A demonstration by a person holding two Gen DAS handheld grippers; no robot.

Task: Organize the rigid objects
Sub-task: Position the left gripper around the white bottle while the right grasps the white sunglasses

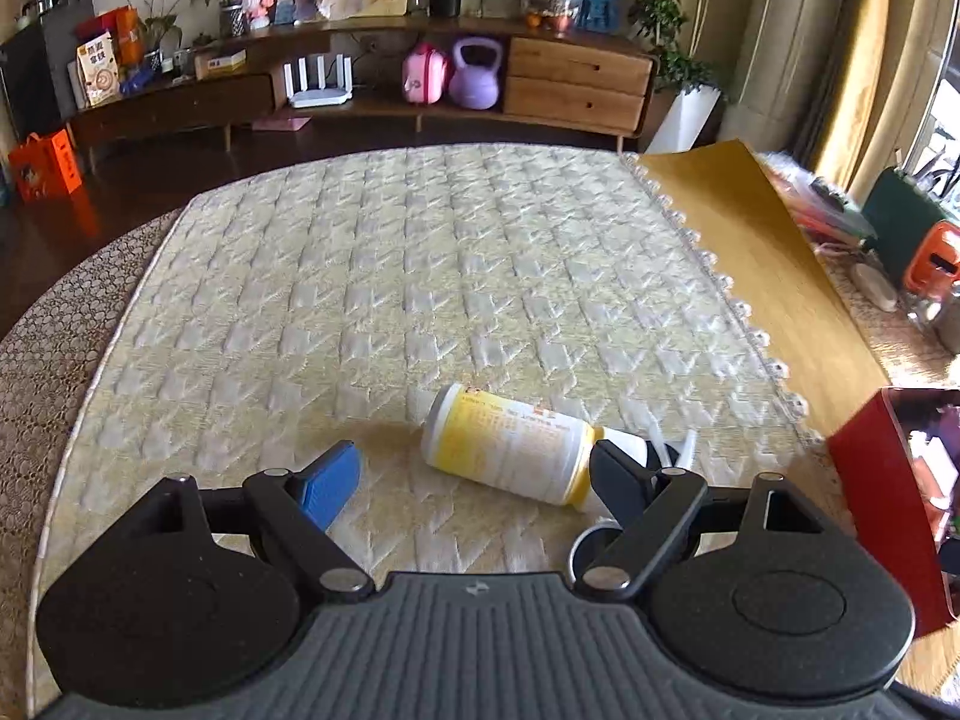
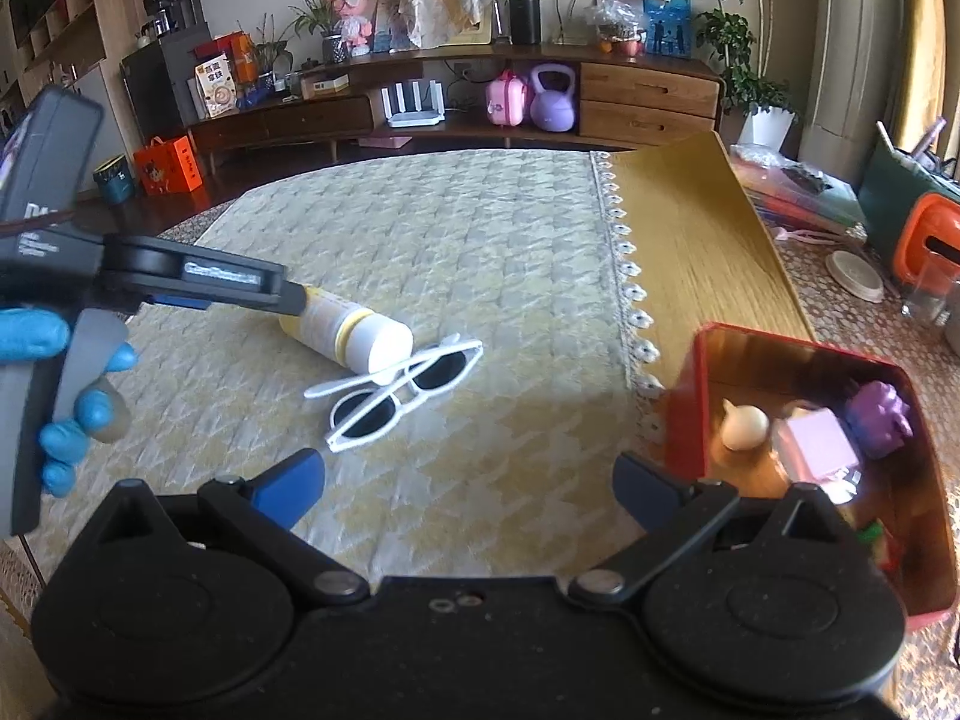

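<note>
R view only: white sunglasses point(image 2: 403, 394) touching bottle point(image 2: 348, 333), red box point(image 2: 690, 396) lower right. Both grippers, L point(image 1: 474, 477) & R point(image 2: 468, 483), jaws open.

yellow-and-white bottle point(image 2: 351, 333), white-framed sunglasses point(image 2: 399, 396), red box point(image 2: 690, 396), cream quilted mat point(image 1: 390, 276)

The left tongs point(image 1: 474, 480) hide most of the sunglasses point(image 1: 672, 450) — red box point(image 1: 870, 480) cut off at right.
</note>
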